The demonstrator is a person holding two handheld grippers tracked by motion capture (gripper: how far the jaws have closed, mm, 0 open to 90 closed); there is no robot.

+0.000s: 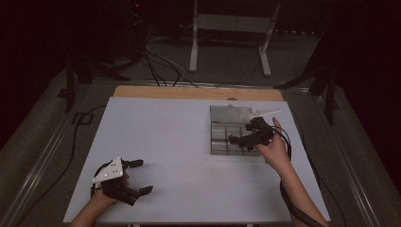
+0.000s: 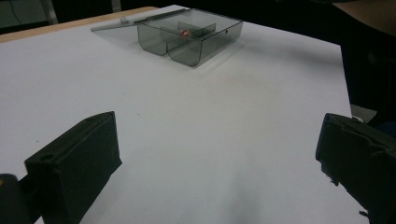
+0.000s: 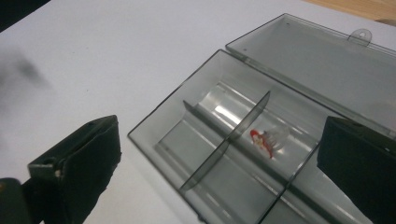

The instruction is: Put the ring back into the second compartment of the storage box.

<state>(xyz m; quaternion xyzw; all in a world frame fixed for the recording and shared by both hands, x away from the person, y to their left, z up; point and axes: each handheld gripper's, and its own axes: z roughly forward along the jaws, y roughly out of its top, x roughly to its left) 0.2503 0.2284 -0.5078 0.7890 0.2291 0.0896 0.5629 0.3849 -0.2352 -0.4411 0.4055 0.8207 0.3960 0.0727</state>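
The left tongs (image 1: pixel 137 177) rest near the front left corner of the bench (image 1: pixel 179 156), held by the left hand (image 1: pixel 111 187), which comes in from the front edge. A grey three-cornered plate (image 1: pixel 108 171) sits on top of them. Their jaws stand wide apart with nothing between them; in the left gripper view only the bare white bench surface lies between the two black jaws.

More to the right, toward the far right corner of the bench, stands a clear smoky plastic box (image 1: pixel 230 135). Its lid (image 1: pixel 232 113) is open and lies flat behind it, toward the far edge. Thin walls divide the box into compartments. In the right gripper view a small red and white thing (image 3: pixel 264 140) lies in one compartment, just beside a divider (image 3: pixel 233 140); it is too small to tell what it is.

The right tongs (image 1: pixel 239 139) are above the right part of the box, held by the right hand (image 1: pixel 274 146), and a black cable (image 1: pixel 295 208) trails from them along the forearm. Their jaws are apart and hold nothing; in the right gripper view one jaw is over the bench beside the box and the other over the box itself
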